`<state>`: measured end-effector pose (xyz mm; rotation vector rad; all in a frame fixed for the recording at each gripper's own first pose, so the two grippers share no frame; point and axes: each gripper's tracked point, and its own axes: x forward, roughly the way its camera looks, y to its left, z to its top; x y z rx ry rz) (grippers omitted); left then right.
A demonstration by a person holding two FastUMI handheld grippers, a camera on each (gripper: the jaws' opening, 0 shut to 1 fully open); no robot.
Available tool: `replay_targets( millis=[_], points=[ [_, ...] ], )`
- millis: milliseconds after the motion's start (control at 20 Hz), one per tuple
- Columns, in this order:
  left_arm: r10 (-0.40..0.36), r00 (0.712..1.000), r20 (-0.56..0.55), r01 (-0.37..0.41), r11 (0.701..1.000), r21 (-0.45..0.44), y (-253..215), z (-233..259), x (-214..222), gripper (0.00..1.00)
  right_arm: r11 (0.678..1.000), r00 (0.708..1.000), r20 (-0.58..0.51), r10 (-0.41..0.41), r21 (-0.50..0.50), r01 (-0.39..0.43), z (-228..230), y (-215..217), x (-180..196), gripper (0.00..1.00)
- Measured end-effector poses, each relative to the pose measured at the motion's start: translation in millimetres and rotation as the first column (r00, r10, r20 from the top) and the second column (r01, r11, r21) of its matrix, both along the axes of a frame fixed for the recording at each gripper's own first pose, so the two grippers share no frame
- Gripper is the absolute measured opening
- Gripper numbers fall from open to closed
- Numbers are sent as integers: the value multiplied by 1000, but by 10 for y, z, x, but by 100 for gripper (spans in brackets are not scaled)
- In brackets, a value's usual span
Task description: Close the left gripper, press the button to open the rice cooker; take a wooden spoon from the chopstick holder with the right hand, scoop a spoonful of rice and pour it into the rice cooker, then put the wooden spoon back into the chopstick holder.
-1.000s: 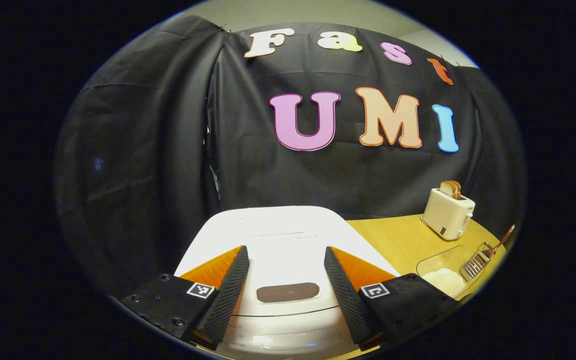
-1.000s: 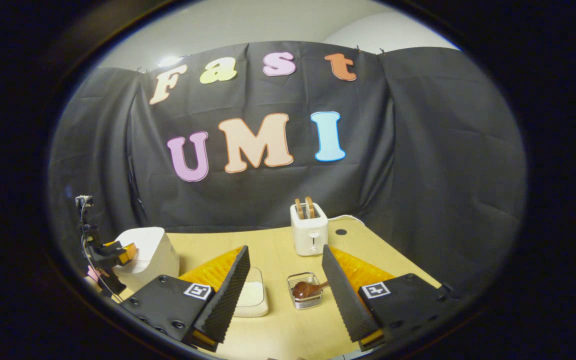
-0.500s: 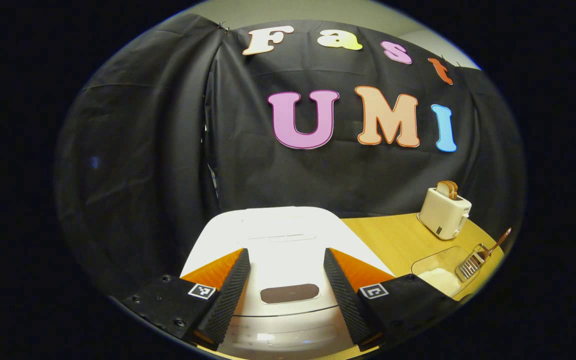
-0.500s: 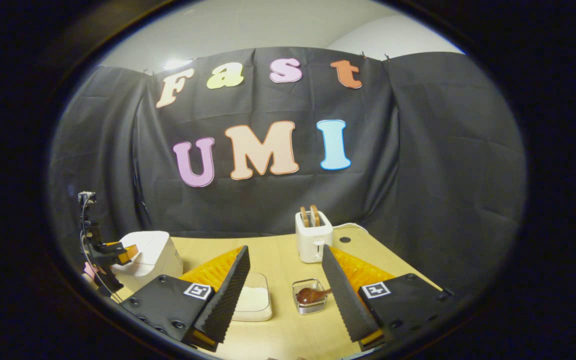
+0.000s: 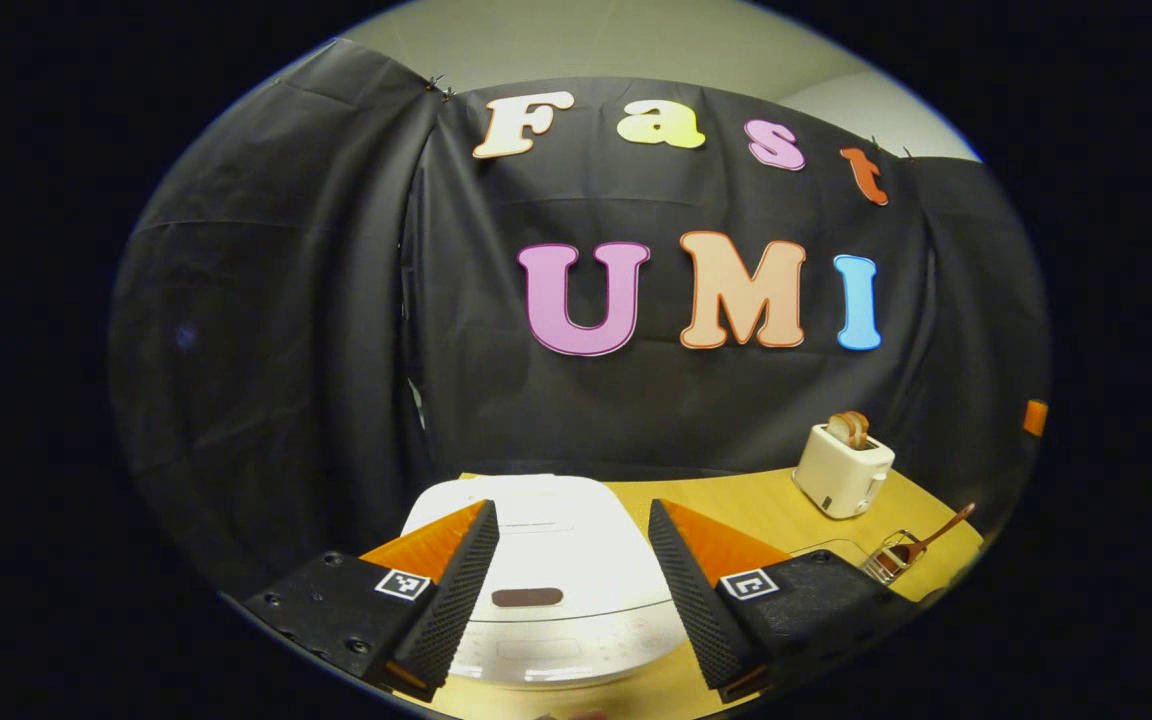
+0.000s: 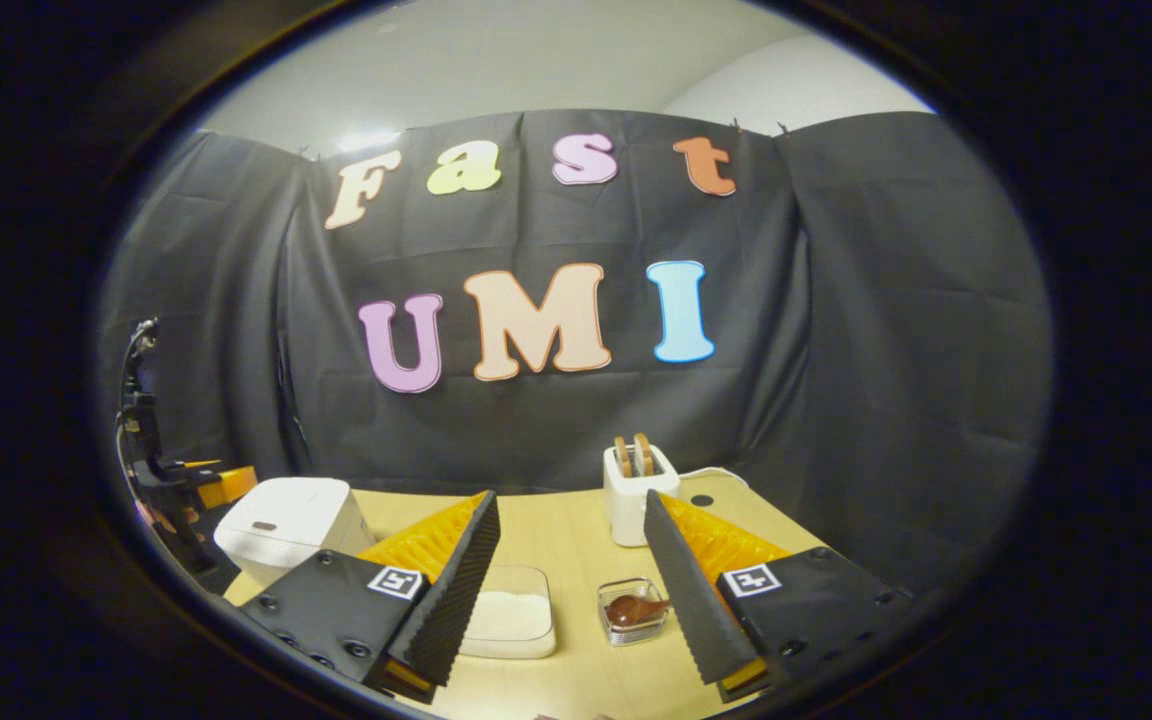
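A: Left gripper (image 5: 573,590): fingers spread wide, nothing between them, held clear above the front of the rice cooker (image 5: 556,560). Lid down. Dark oval button (image 5: 527,597) sits between the fingers as the left gripper view has it, untouched.

B: Right gripper (image 6: 571,590): also released, fingers apart, empty, hanging over the near edge of the table (image 6: 576,530).

A: Beyond its fingers?

B: Rice container (image 6: 508,620), clear and shallow, white rice inside, partly behind the left-hand finger. Just beside it the chopstick holder (image 6: 633,610), a small wire basket, with the wooden spoon (image 6: 636,608) lying in it, bowl in the basket, handle toward the right-hand finger.

A: Left gripper view puts that holder at far right, spoon handle sticking up and out at a slant.

B: Toaster (image 6: 634,490) at the back of the table, two slices standing in its slots. Cooker at far left; the other gripper is next to it, though too small and dark there to judge contact.
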<state>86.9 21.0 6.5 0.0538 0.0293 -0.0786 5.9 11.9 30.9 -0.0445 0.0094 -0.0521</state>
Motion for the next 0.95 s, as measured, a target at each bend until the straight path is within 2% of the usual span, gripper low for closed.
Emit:
replay_targets(
  millis=[450, 950],
  points=[
    [-81, 996, -22, 80, 996, -46, -418, -72, -358, 95, 1000, 1000, 13, -10, 1, 10, -44, -75, -202, 92],
    [-94, 995, -39, 91, 994, -62, -438, -130, -422, 95, 999, 999, 20, -41, 5, 41, -40, -160, -320, 92]
  ],
)
